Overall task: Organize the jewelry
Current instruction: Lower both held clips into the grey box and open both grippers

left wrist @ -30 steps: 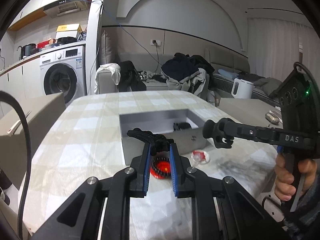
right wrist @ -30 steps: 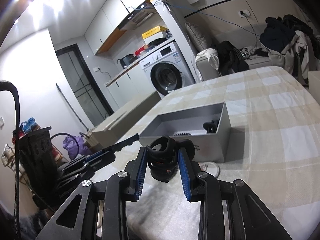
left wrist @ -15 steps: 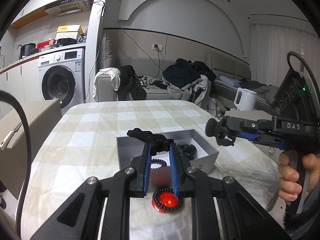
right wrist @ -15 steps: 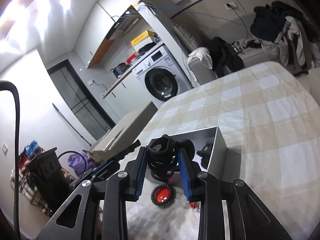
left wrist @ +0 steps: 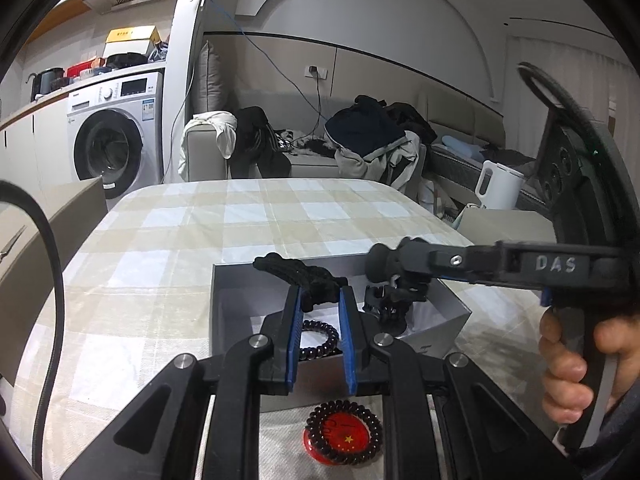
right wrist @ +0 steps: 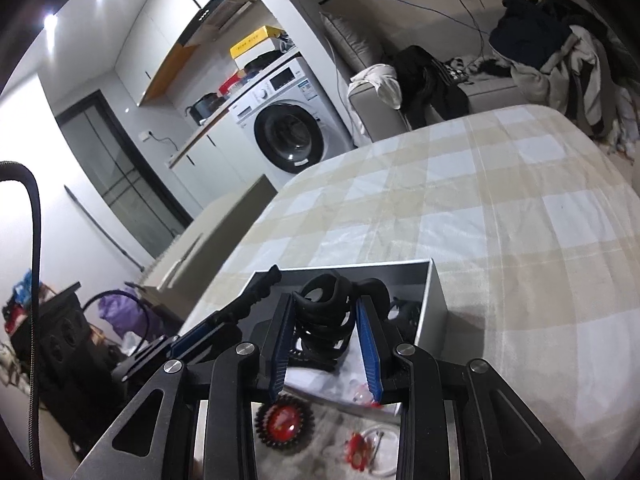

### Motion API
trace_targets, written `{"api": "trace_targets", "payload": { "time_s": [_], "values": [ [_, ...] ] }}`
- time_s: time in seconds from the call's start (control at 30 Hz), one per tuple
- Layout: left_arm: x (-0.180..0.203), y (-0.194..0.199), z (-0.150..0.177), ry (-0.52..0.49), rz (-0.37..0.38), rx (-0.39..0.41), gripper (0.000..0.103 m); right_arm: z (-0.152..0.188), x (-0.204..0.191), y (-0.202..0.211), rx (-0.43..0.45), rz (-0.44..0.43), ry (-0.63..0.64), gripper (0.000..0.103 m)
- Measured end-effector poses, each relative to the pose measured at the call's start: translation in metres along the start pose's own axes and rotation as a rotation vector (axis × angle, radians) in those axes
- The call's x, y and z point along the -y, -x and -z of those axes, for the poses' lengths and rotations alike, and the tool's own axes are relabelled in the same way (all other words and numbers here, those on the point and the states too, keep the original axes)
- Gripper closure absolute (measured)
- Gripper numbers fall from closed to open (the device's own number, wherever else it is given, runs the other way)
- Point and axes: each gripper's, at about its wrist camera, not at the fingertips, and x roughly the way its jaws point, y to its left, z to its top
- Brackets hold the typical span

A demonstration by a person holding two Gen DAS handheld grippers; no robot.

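Task judged partly done. A grey open-topped box (left wrist: 436, 322) is seen on the checked desk (left wrist: 240, 216), and some pieces are already inside it: a dark coiled hair tie (left wrist: 320, 338) lying on the pale floor of the box, and a black claw clip (left wrist: 390, 304) toward its right side. What else lies in the box is hidden by the tongs.

Two pieces are being carried and not yet put down. The left tongs (left wrist: 319, 300) are nearly closed on a black ridged hair clip (left wrist: 296, 270), which is gripped at one end between the blue pads and juts up and to the left over the box's near-left part. The right tongs (right wrist: 324, 320) are closed a little wider on a black coiled hair tie (right wrist: 326, 316), held upright between the pads above the near side of the box. Both are judged ready for release into the box.

Left outside, on the desk just in front of the near box wall: a red round badge ringed by a dark coiled tie (left wrist: 342, 434), and, in the right wrist view, a small red item in clear wrapping (right wrist: 362, 446) just to the right of the badge. These are judged to be the remaining pickups. Whether further pieces lie beyond the views cannot be told.
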Motion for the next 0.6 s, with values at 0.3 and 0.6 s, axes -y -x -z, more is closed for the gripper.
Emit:
{"api": "trace_targets", "payload": {
  "time_s": [0.3,0.6],
  "values": [
    [0.004,-0.002,-0.007,-0.038,0.001,-0.008,0.09,0.002,-0.011,-0.015,-0.051,0.033,0.041,0.073],
    [-0.001,-0.01,-0.011,-0.048,-0.014,-0.022,0.09,0.002,-0.008,-0.01,-0.071,0.022,0.035,0.073]
  ]
}}
